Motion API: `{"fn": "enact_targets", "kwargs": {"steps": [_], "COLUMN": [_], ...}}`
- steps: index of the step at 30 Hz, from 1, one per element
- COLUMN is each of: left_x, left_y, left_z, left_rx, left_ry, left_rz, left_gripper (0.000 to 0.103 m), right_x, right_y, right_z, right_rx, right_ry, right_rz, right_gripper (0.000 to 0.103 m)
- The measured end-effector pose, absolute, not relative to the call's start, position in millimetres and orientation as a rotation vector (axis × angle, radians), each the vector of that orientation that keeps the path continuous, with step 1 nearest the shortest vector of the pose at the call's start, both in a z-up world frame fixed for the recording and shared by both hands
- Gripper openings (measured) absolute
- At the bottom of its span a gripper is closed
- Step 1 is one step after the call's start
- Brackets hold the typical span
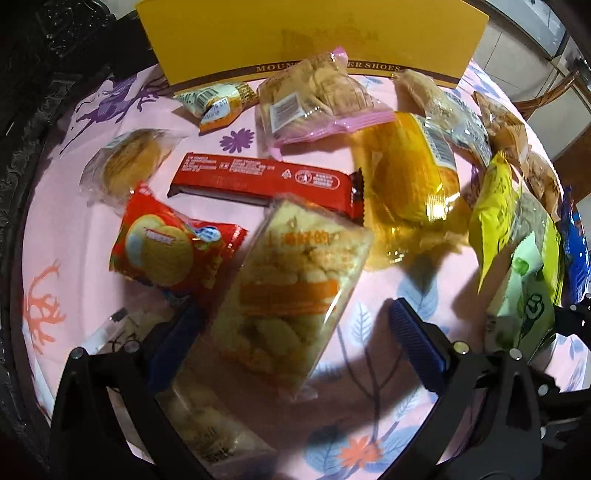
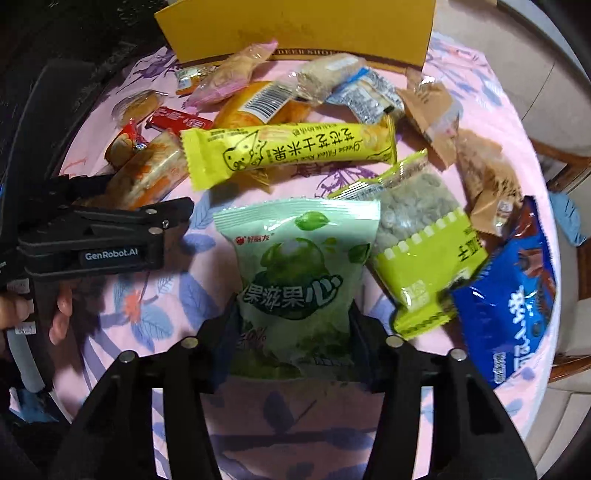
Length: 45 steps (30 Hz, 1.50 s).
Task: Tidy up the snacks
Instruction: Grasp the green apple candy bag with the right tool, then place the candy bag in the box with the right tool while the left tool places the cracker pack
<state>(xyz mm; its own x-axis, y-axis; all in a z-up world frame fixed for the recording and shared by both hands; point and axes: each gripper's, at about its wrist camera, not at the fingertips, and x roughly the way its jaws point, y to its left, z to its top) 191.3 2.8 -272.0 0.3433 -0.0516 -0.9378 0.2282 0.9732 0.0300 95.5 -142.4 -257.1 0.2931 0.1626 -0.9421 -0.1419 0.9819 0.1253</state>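
While the yellow box point(image 2: 295, 33) stands behind, snacks point(image 2: 288, 151) cover the tablecloth point(image 2: 491, 96).

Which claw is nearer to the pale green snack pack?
Right. The right claw has the pale green snack pack between its fingers; the left claw is off to the side, straddling a clear biscuit pack.

I worked over a pink tablecloth point(image 2: 491, 85) printed with blue leaves and purple deer. A wooden chair point(image 2: 565, 162) stood at the right, pale floor point(image 2: 546, 424) beneath it, dark carved furniture point(image 1: 26, 155) at the left.
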Motion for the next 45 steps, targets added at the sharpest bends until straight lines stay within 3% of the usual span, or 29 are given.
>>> {"fn": "enact_targets", "kwargs": {"steps": [5,10,13,15,17,18,20,25,35,45], "left_x": [188.9,176.3,173.5,170.6,167.2,167.0,166.3,159.4,153.8,216.6], "left_y": [1.7,-5.5,-8.5,-12.2,-14.0,-13.3,-12.1,-9.5,5.1,-2.7], "left_z": [-271.9,-267.6,-265.1,-262.7,-260.3,-259.4,-258.5,-252.9,-194.0,-130.0], "left_rx": [0.156,0.143,0.136,0.141,0.135,0.129,0.113,0.063,0.0,-0.039], "left_ry": [1.193,1.161,1.154,1.148,1.143,1.143,1.147,1.164,1.109,1.017], "left_rz": [-0.19,-0.192,-0.193,-0.203,-0.207,-0.204,-0.206,-0.199,-0.159,-0.117], "left_gripper": [0.1,0.082,0.073,0.064,0.054,0.046,0.046,0.045,0.045,0.046], "right_x": [93.5,99.2,107.8,110.7,109.5,107.7,108.8,109.5,92.5,154.1], "right_y": [-127.3,-111.1,-116.5,-113.0,-115.6,-115.0,-113.4,-115.7,-139.7,-137.9], "right_z": [-262.2,-270.4,-277.1,-276.5,-271.4,-266.6,-265.0,-259.1,-201.3,-129.8], "right_rx": [-0.065,-0.16,-0.13,-0.132,-0.11,-0.103,-0.107,-0.084,0.031,0.024], "right_ry": [1.217,1.23,1.263,1.258,1.221,1.193,1.199,1.198,1.076,0.911], "right_rz": [0.204,0.212,0.156,0.15,0.138,0.157,0.165,0.173,0.22,0.238], "right_gripper": [0.07,0.084,0.1,0.1,0.081,0.062,0.057,0.051,0.051,0.051]}}
